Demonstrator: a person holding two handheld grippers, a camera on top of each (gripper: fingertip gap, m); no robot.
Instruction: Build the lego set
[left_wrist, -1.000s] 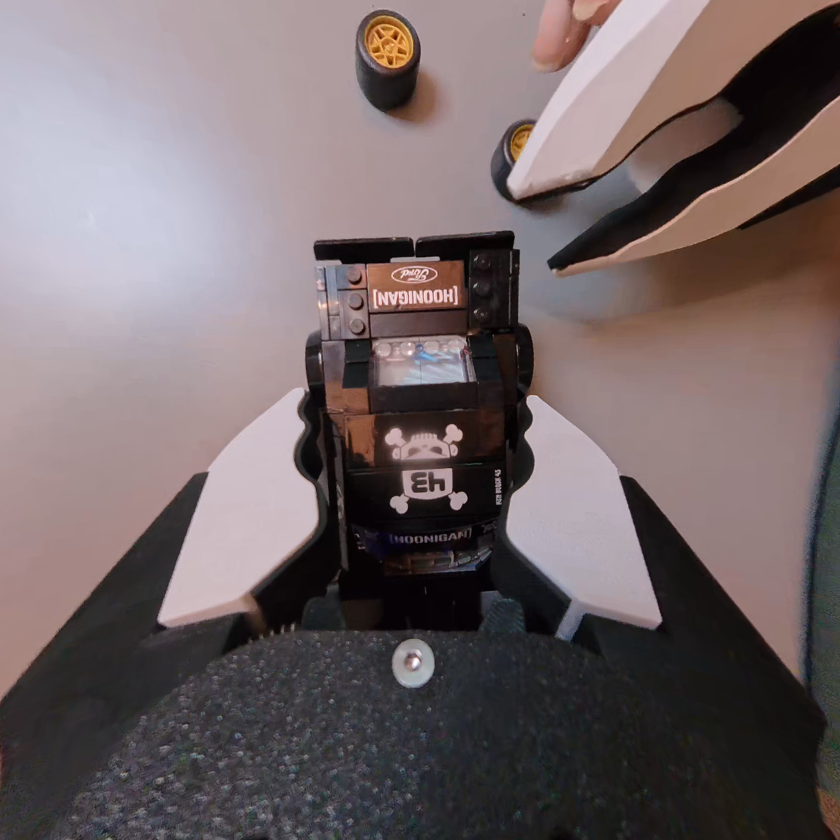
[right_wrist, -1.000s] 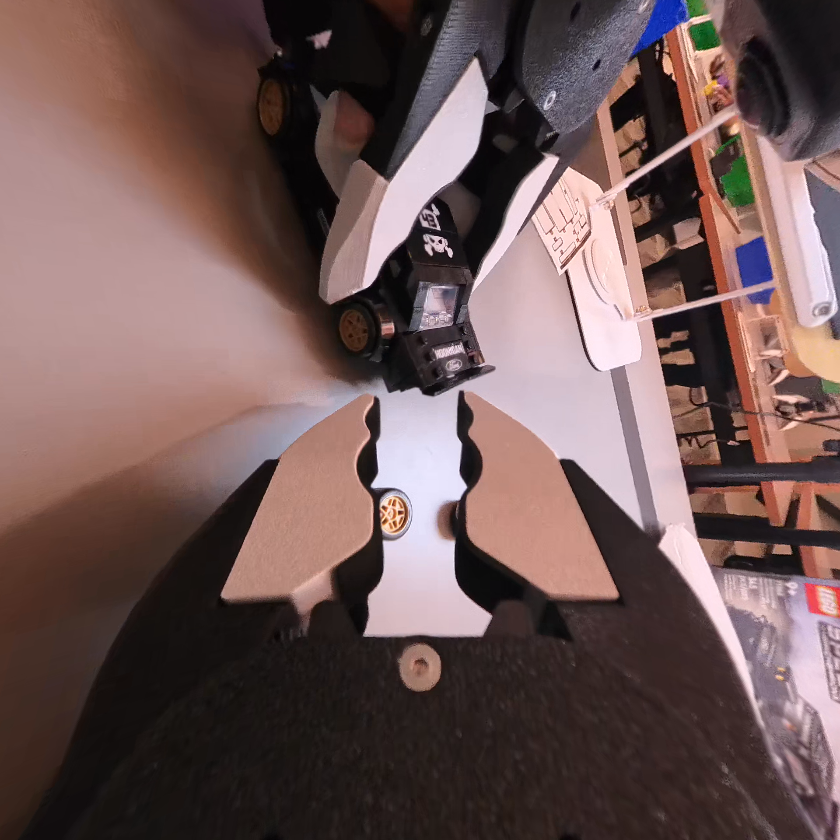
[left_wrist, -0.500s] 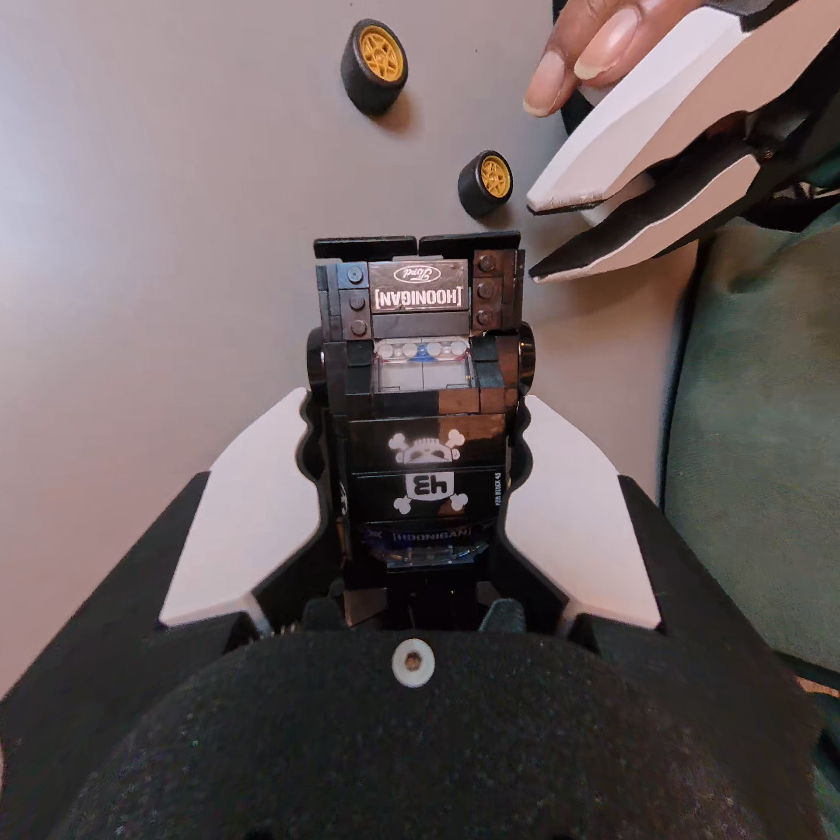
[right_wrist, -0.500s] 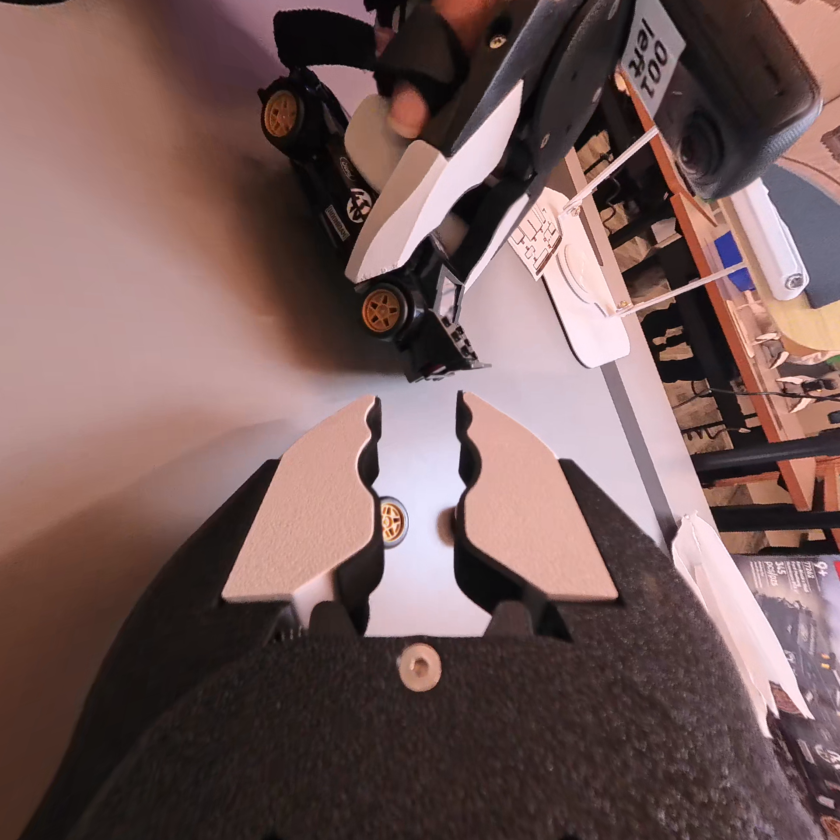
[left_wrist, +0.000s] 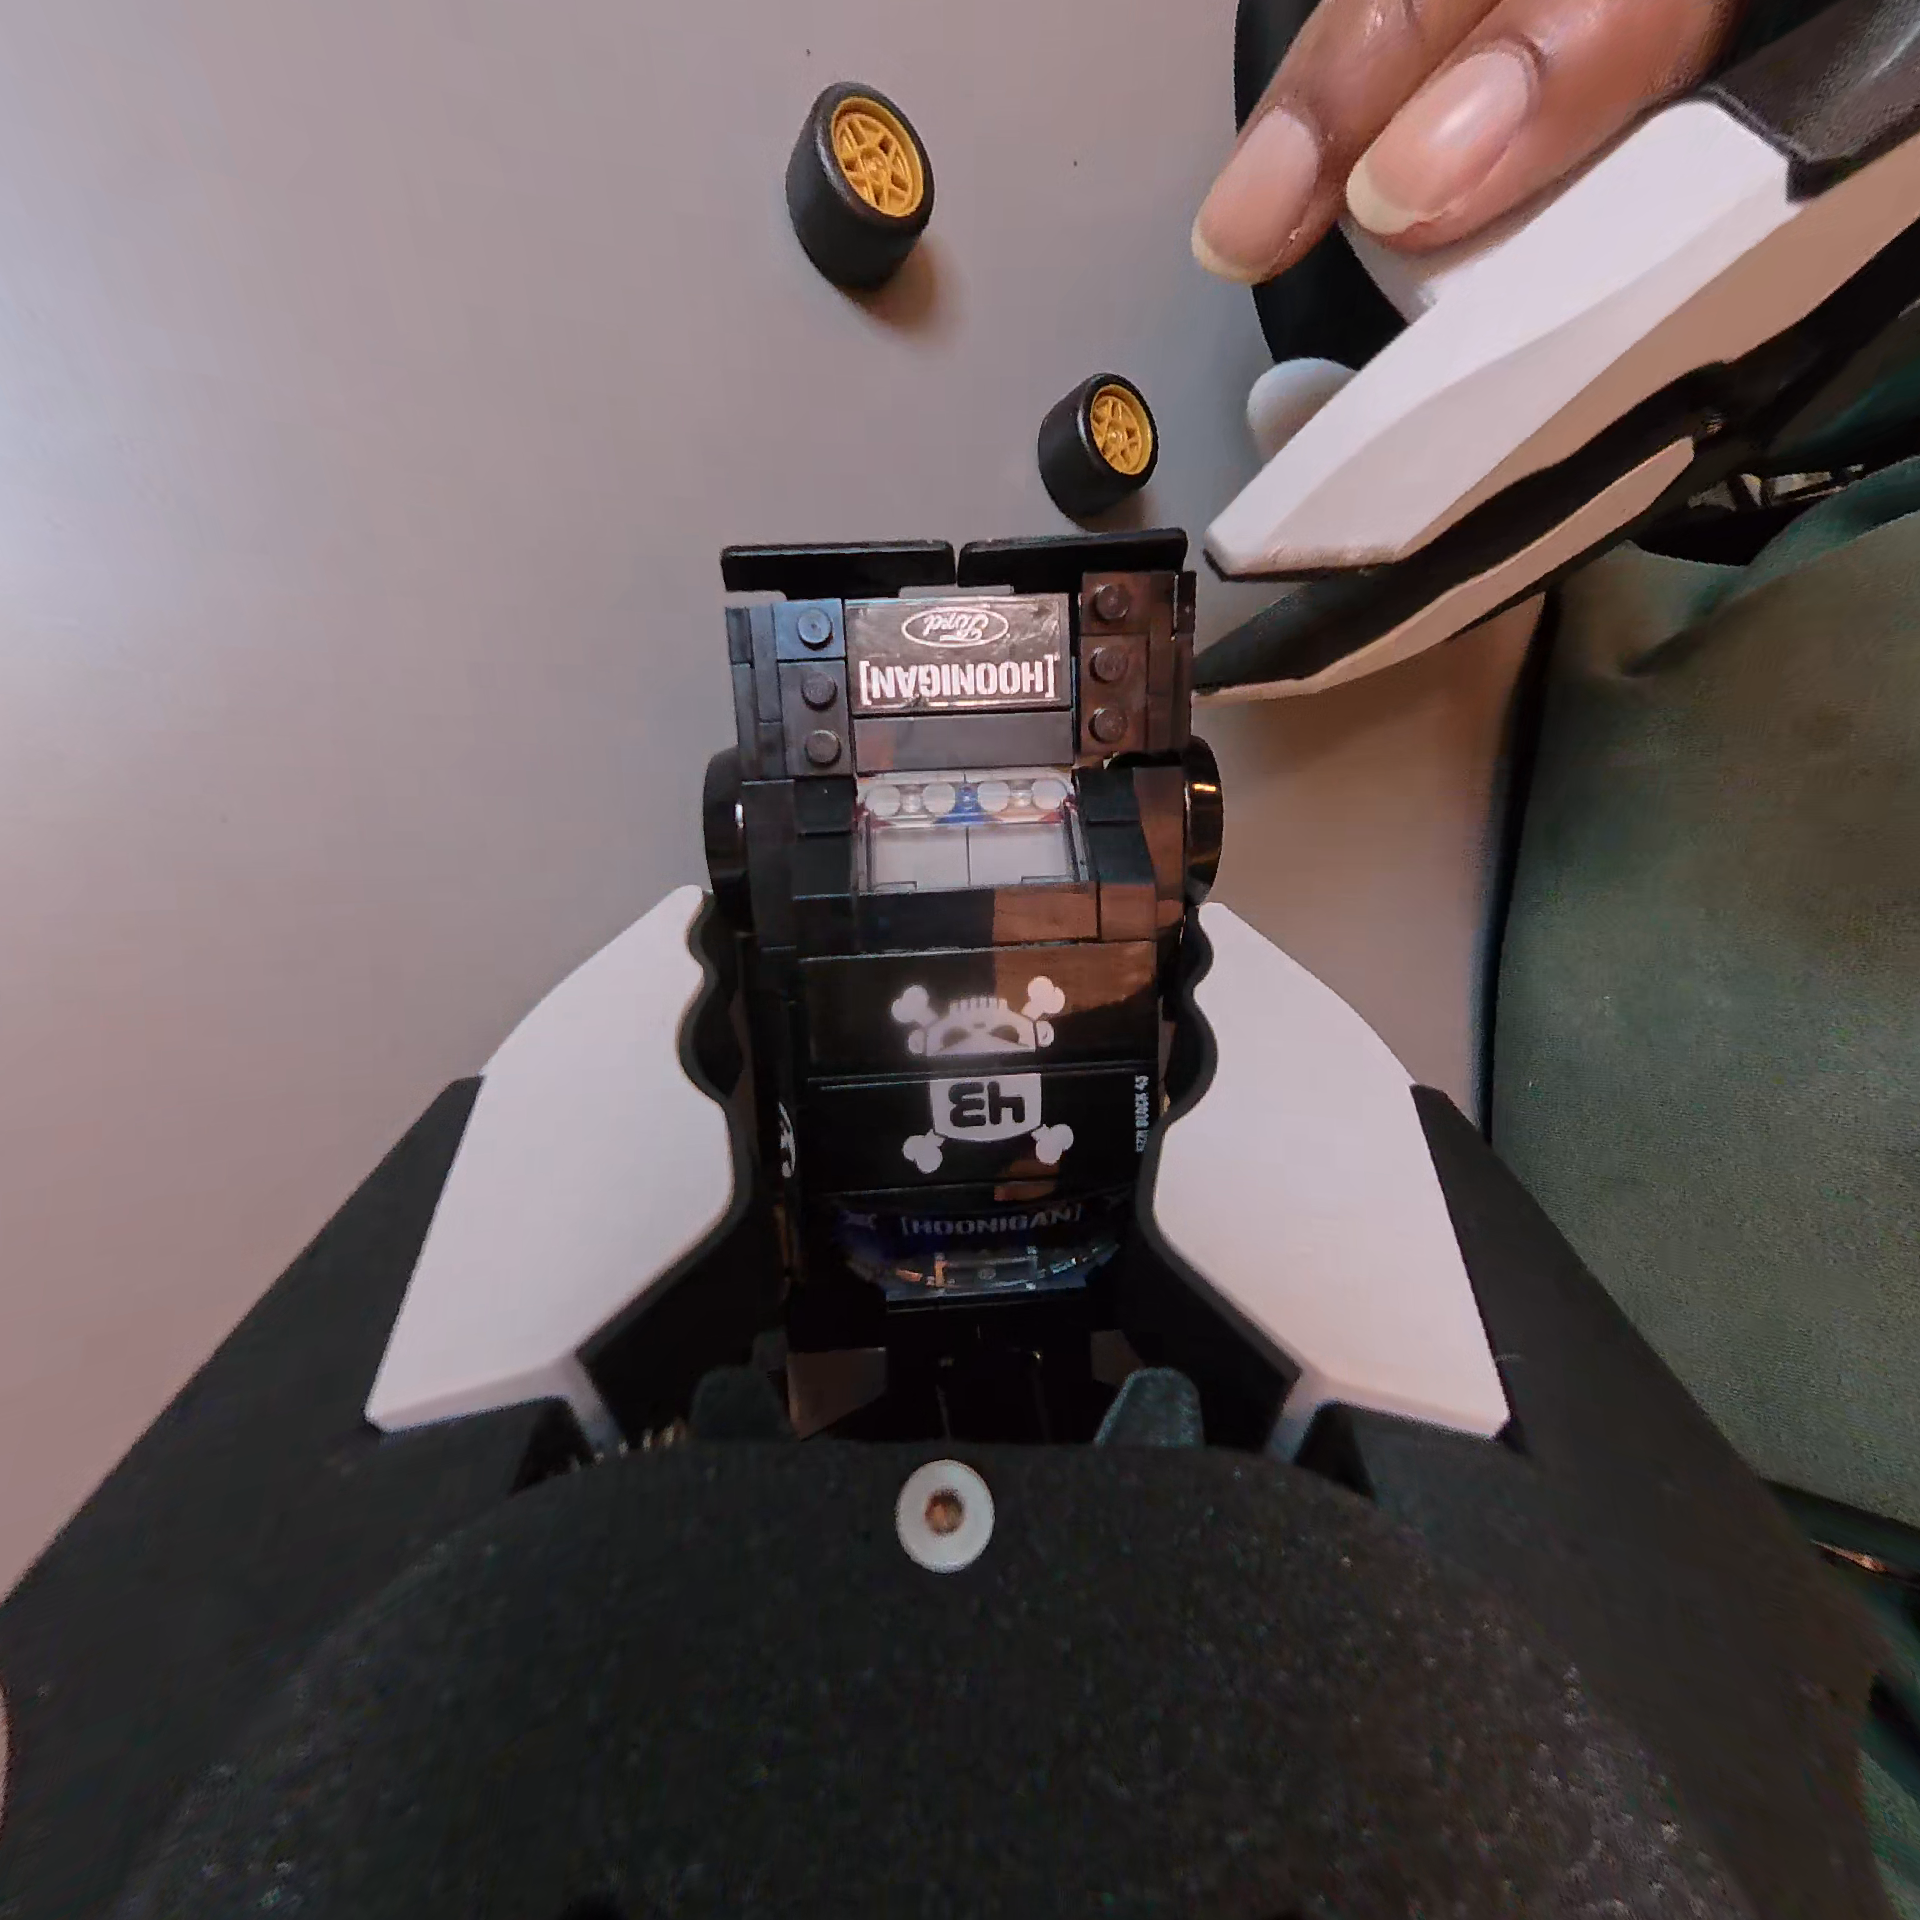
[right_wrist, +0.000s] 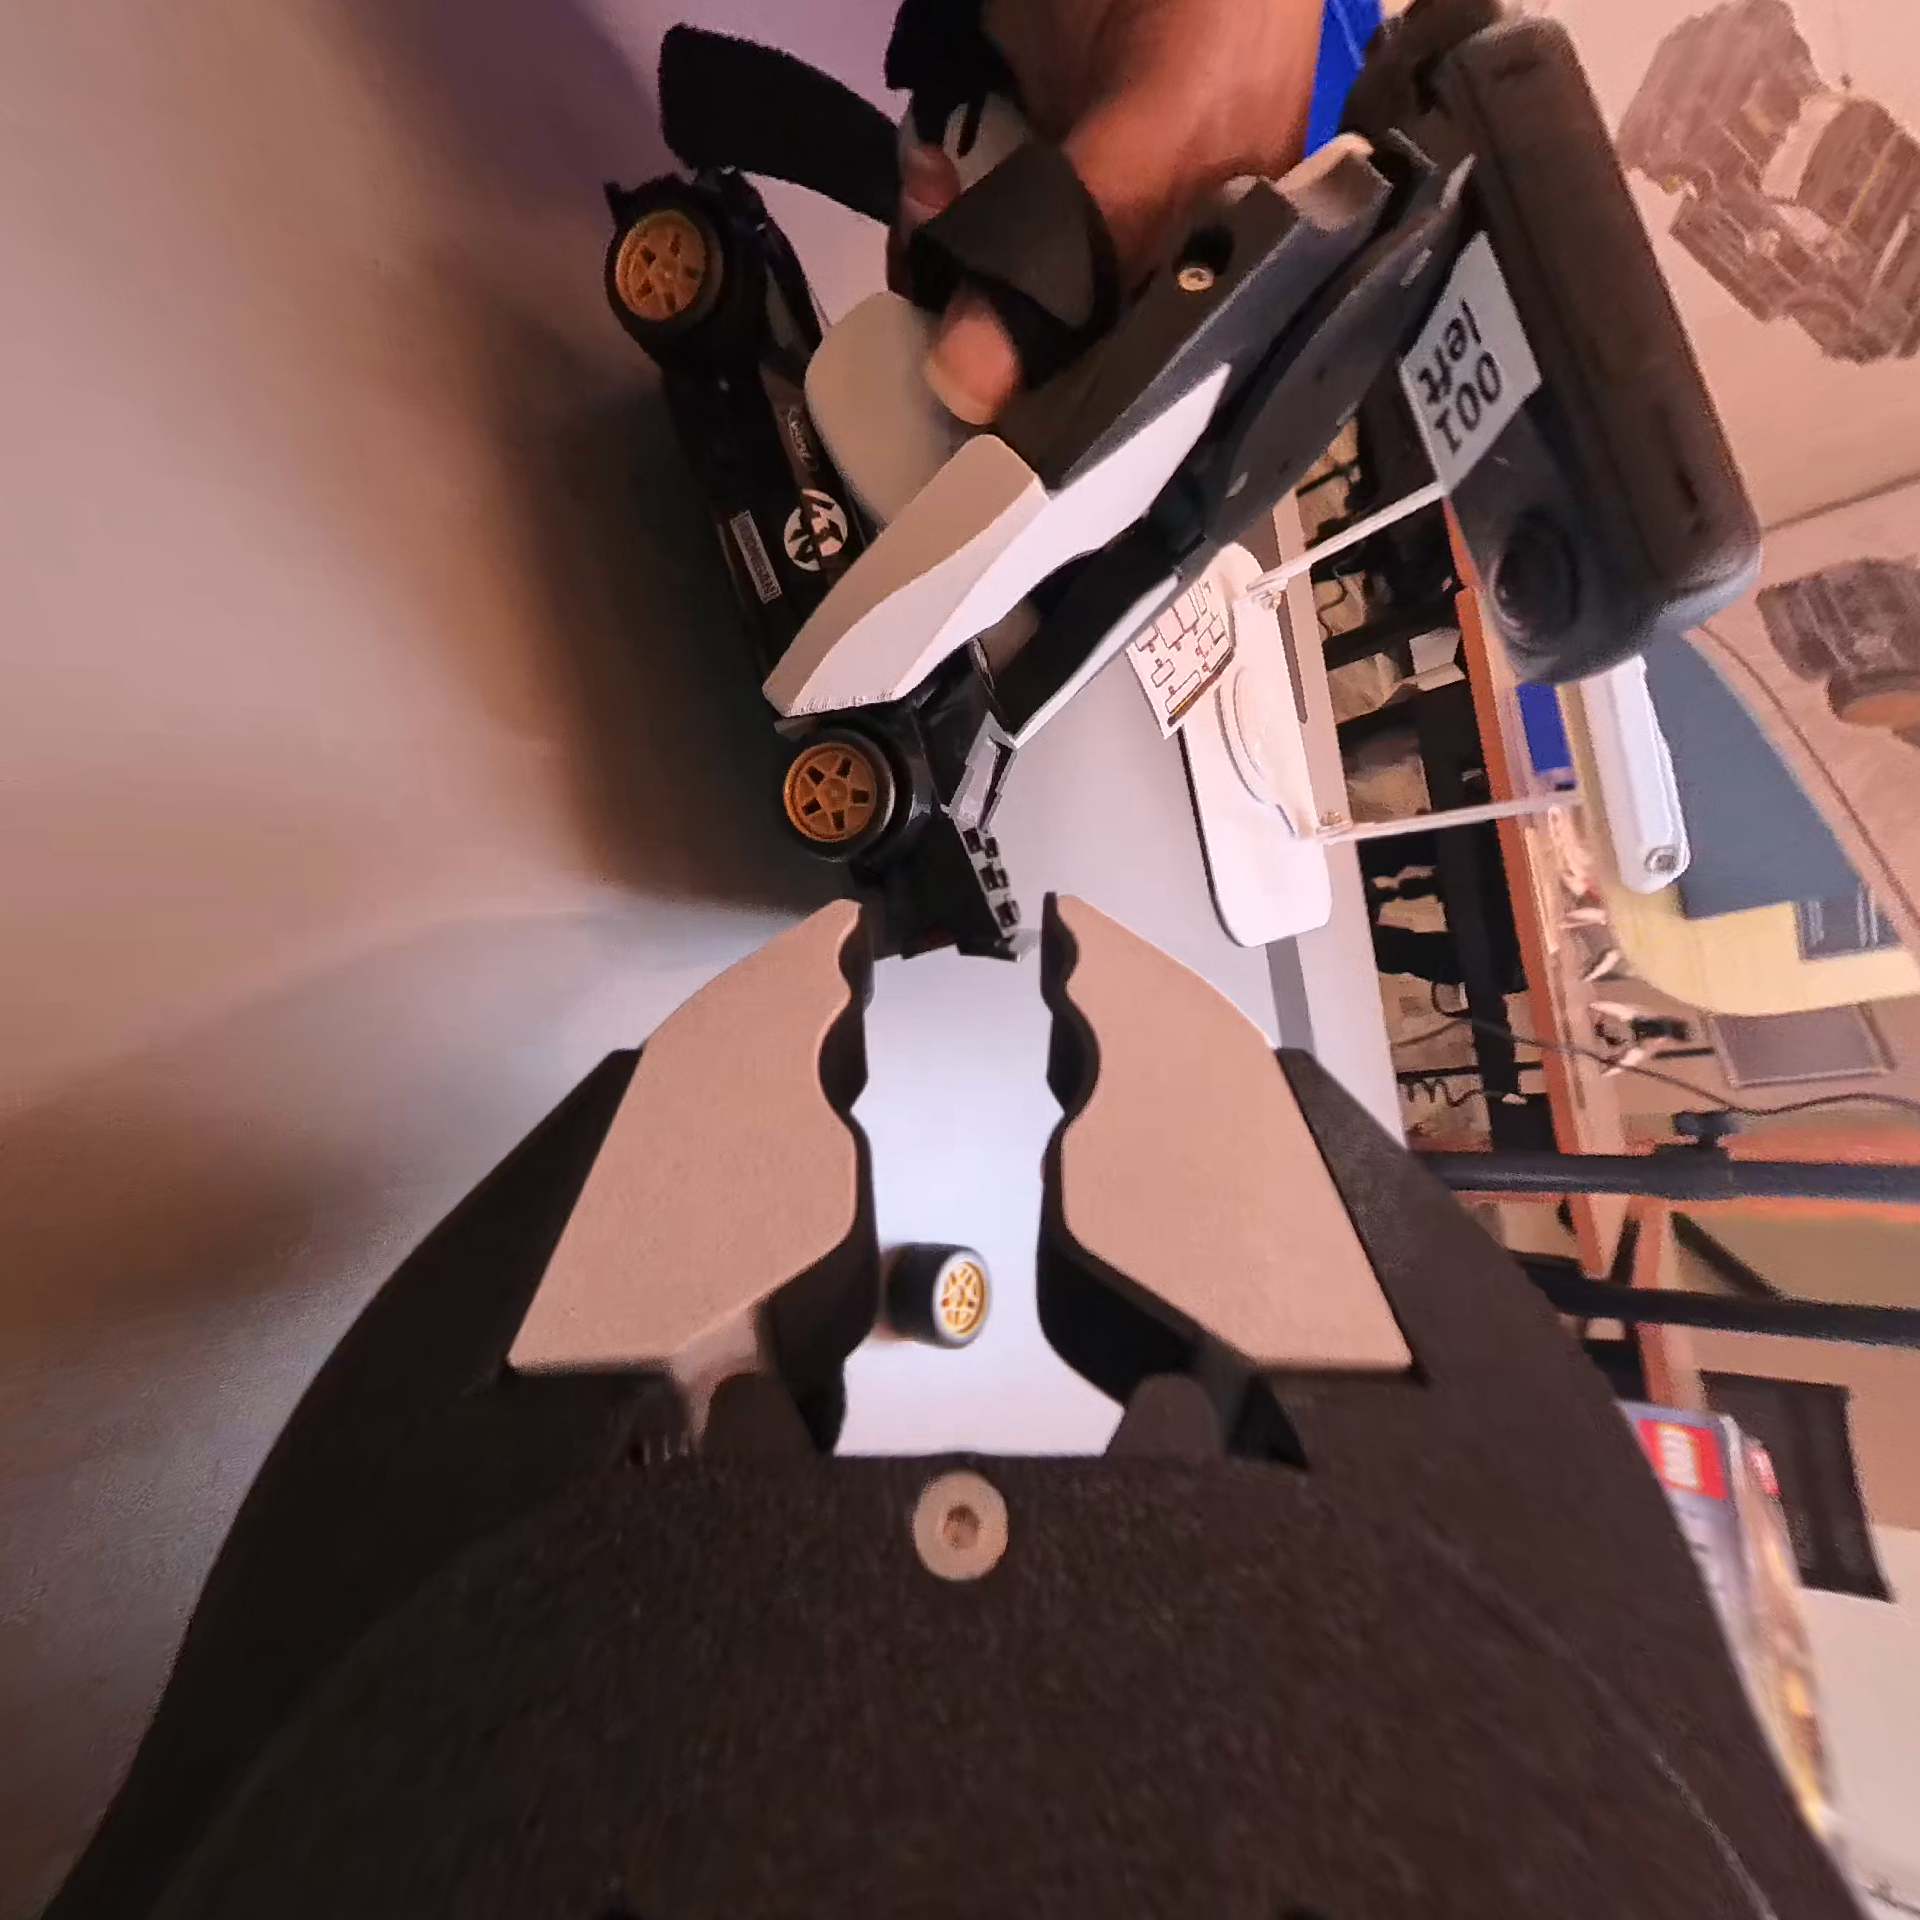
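A black lego car (left_wrist: 961, 997) is clamped between the fingers of the left gripper (left_wrist: 951, 935) above a grey table (left_wrist: 364, 520). The right gripper (right_wrist: 951, 920) is held apart, empty, over 1 loose wheel (right_wrist: 940, 1294).

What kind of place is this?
Probably a workshop or lab bench: smooth grey tabletop, cluttered wooden shelving behind it, and a boxed building set at the table's edge.

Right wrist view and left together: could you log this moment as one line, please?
left gripper: shut on black car | right gripper: open, empty | loose wheels: on table
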